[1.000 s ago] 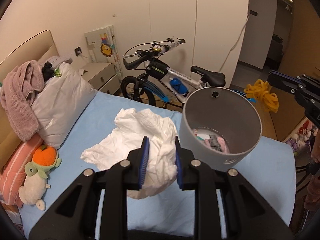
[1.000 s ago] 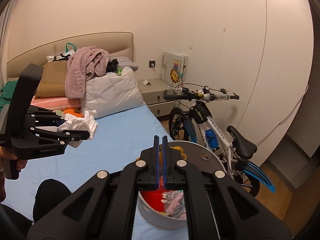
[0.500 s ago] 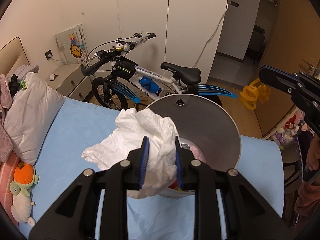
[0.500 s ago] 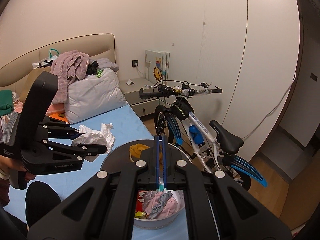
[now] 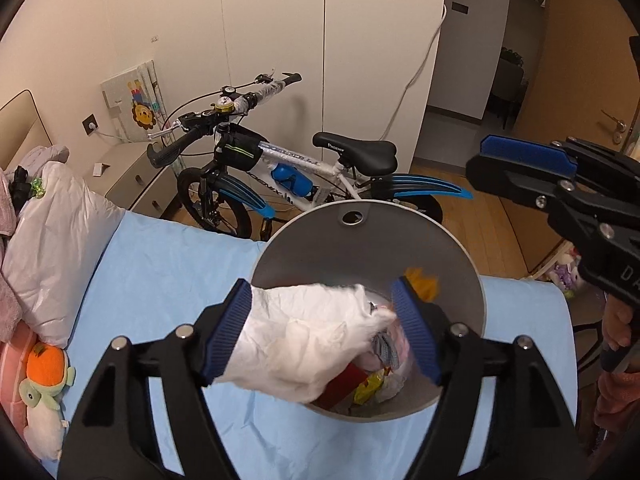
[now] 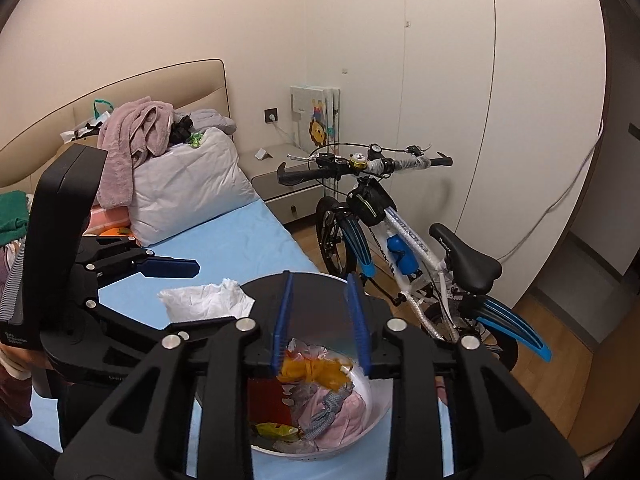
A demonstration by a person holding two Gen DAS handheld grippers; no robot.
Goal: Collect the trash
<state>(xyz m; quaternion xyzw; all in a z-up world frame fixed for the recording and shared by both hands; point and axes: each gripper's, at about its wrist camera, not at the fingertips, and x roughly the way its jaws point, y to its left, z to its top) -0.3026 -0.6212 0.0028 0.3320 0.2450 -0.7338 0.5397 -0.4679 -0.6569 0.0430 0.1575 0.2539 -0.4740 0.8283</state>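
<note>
A grey round bin (image 5: 360, 248) stands on the blue bed, holding mixed trash. My left gripper (image 5: 322, 320) hovers over its mouth with its jaws opening. A crumpled white paper (image 5: 304, 340) sits between them, blurred; it still touches the left pad and is clear of the right one. My right gripper (image 6: 320, 320) is also above the bin (image 6: 376, 404), jaws opening with nothing between them. A yellow scrap (image 6: 316, 372) lies on the trash just below. The right wrist view shows the left gripper (image 6: 208, 292) and the paper (image 6: 204, 300) at the bin's left edge. The right gripper (image 5: 500, 168) shows at the left wrist view's right side.
A bicycle (image 5: 280, 176) leans by the white wardrobe just past the bed's far edge. A grey pillow (image 5: 52, 248), a plush toy (image 5: 44, 372) and piled clothes (image 6: 132, 148) occupy the headboard end. A nightstand (image 6: 280, 184) stands beyond. A person's hand (image 5: 618, 320) holds the right gripper.
Both grippers came in over the bin. The left jaws spread and the white paper loosened. The right jaws parted and the yellow scrap went from them into the bin.
</note>
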